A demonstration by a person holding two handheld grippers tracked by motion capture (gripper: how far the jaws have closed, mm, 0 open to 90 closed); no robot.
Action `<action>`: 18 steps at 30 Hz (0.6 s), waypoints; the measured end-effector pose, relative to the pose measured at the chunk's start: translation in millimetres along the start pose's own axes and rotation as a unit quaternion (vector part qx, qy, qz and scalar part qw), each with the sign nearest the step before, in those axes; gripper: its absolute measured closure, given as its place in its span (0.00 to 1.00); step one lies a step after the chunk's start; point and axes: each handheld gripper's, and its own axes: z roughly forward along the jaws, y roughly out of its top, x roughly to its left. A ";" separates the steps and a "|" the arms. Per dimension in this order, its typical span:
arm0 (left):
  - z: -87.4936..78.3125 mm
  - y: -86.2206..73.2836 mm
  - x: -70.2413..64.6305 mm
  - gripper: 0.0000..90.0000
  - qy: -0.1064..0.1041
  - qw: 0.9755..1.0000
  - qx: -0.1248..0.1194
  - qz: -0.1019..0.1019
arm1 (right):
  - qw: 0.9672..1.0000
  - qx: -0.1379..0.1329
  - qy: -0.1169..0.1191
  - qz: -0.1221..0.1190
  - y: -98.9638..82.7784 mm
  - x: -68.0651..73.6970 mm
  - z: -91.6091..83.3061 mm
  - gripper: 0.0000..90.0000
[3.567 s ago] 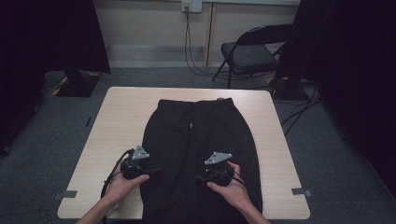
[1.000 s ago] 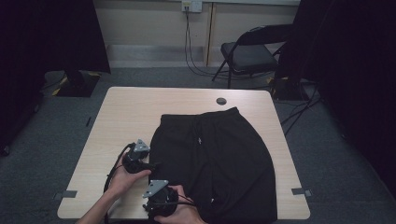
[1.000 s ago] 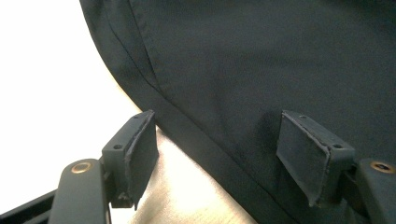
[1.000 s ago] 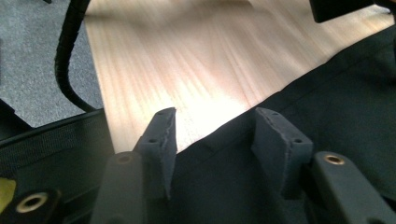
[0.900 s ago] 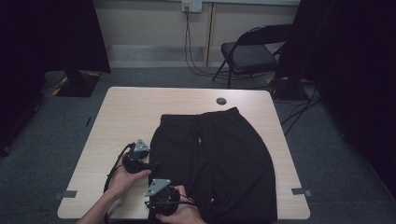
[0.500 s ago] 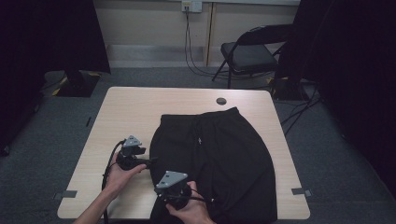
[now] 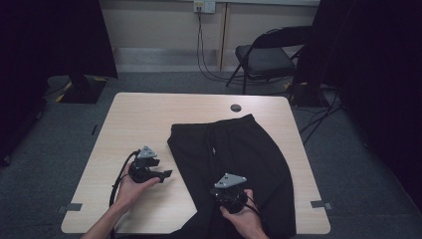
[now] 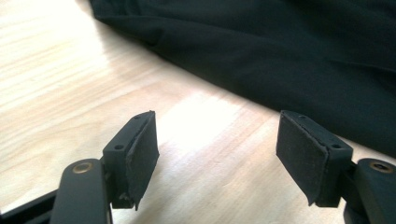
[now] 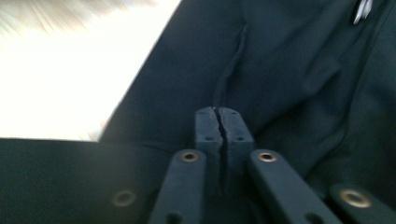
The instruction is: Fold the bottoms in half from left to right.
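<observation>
Black trousers lie on the right half of the light wooden table, waistband toward the far side. My right gripper is low over their near part. In the right gripper view its jaws are pressed together, and a fold of the black cloth drapes over its left arm. My left gripper rests on bare wood just left of the trousers' edge. In the left gripper view it stands wide open with nothing between the pads, the dark cloth a little beyond them.
A small black round object sits near the table's far edge. A folding chair and cables stand on the grey floor behind the table. Bare wood spans the table's left half.
My right gripper has swung from the trousers' near left edge to the right, over the garment, with cloth in it. The left gripper has shifted slightly away from me.
</observation>
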 end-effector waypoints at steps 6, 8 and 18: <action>0.2 -1.4 1.1 0.32 0.004 1.000 0.011 0.005 | 1.000 -0.024 0.007 -0.005 13.3 2.5 14.7 0.59; -0.7 -1.9 1.7 0.33 0.003 1.000 0.010 0.001 | 1.000 -0.010 -0.004 -0.010 14.3 3.0 22.3 0.56; 1.9 -2.0 -1.0 0.33 -0.002 1.000 0.020 0.011 | 1.000 -0.006 -0.009 -0.004 6.8 6.0 22.2 0.53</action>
